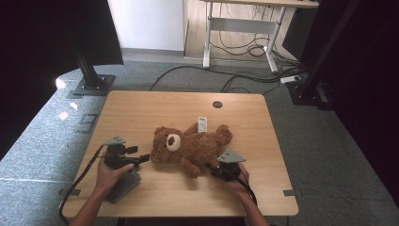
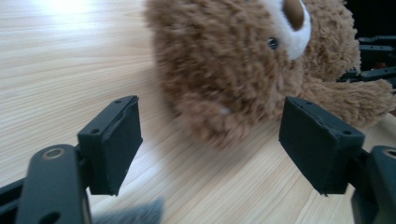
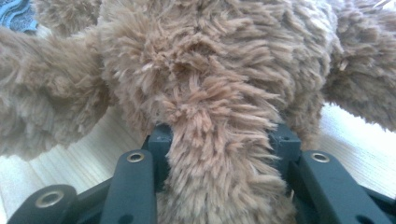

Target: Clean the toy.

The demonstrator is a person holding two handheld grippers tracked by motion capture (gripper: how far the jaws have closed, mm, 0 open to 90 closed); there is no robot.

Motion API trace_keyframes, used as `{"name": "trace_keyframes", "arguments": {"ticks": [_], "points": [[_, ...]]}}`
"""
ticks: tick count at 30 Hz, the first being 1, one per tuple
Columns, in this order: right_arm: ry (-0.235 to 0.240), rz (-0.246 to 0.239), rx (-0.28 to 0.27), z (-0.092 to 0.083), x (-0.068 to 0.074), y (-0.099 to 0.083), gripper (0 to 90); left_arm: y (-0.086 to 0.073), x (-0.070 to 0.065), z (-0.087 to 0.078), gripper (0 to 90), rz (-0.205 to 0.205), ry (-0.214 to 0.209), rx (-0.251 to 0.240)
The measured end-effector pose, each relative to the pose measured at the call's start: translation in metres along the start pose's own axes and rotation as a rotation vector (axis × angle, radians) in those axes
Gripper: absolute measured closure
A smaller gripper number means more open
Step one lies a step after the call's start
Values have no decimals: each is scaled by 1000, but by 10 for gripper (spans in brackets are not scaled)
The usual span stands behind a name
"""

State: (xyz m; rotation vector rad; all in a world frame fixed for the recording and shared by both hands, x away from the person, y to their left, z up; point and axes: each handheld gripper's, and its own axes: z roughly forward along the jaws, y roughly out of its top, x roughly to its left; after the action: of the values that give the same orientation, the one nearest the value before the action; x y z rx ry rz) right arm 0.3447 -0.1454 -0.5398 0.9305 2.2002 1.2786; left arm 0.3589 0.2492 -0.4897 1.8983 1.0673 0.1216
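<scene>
Nearest the person, a grey cloth (image 1: 123,184) lies on the table (image 1: 141,106) under the left hand (image 1: 109,175). That hand's left gripper (image 1: 145,157) has its jaws spread wide with nothing between them, the pads just short of the teddy bear's head. The right gripper (image 1: 212,168) sits with a furry limb filling the gap between its jaws, both pads against the plush. The teddy bear (image 1: 190,146) lies on its back across the middle of the table, a white tag (image 1: 203,124) showing at its far side.
</scene>
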Motion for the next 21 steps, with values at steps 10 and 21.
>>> {"name": "trace_keyframes", "arguments": {"ticks": [10,21], "points": [[-38,4,-7,4,-4,4,540,19,-18,52,278,60,11,83],[-99,39,-7,18,-35,14,513,37,-11,75,290,14,14,77]]}}
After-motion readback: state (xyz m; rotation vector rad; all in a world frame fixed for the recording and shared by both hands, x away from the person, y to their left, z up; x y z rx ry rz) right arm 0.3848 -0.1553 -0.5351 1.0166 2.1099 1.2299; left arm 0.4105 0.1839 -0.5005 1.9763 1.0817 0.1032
